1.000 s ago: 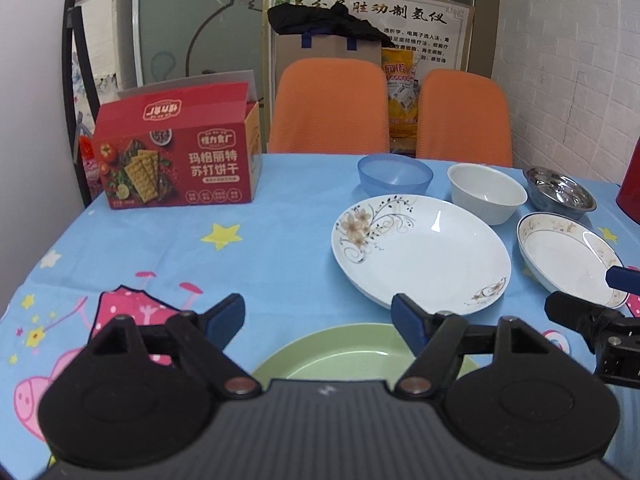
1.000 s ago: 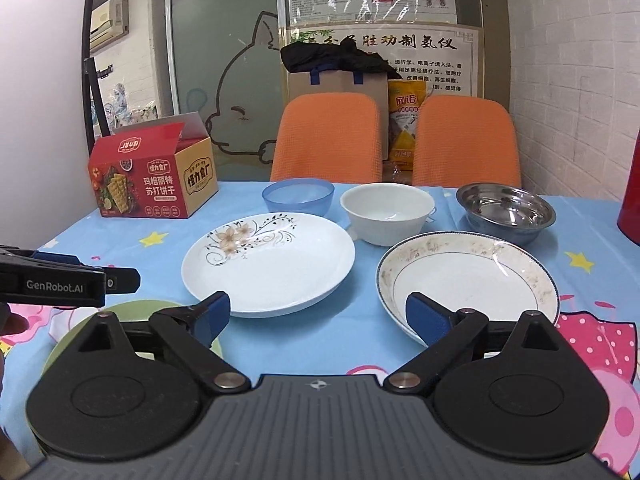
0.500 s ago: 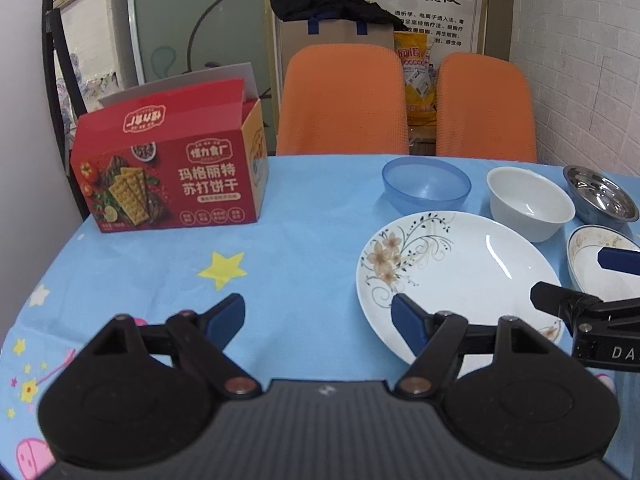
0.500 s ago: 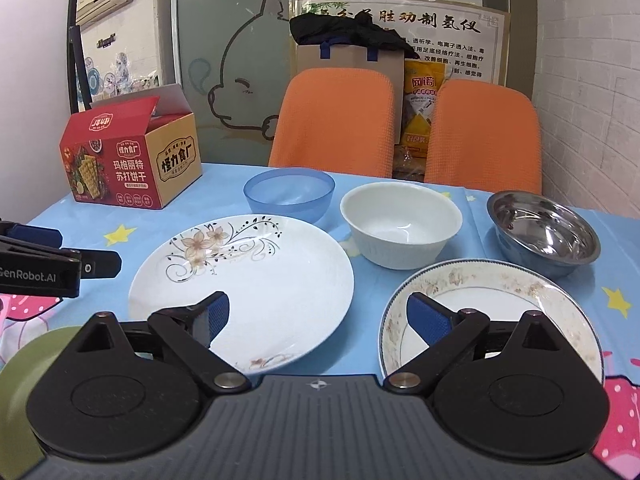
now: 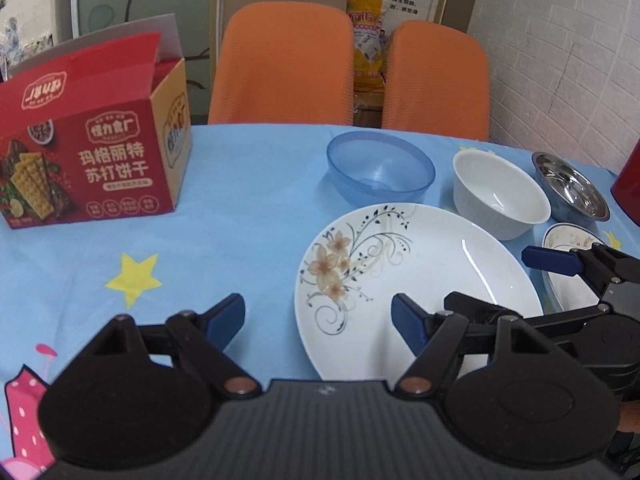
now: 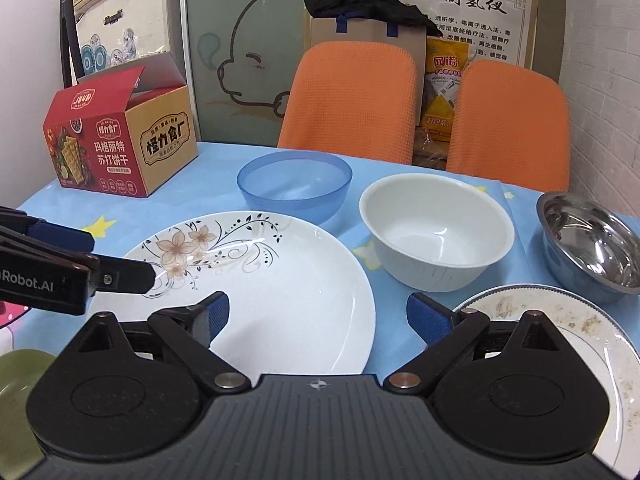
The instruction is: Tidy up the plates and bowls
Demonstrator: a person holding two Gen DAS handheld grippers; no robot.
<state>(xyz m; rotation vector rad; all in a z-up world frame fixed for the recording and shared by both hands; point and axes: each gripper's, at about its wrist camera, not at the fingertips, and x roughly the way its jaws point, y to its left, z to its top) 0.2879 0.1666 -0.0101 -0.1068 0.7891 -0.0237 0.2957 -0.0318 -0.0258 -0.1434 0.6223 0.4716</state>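
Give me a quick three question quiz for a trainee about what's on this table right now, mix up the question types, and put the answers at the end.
1. True or false: the left gripper is shut on the flowered plate.
2. Multiple choice: which bowl stands between the other two? A) blue bowl B) white bowl C) steel bowl
3. Fill in: food residue shows on the ______ plate, in front of the steel bowl.

Key
1. False; its fingers are spread and hold nothing, as with the right gripper.
2. B
3. Rimmed
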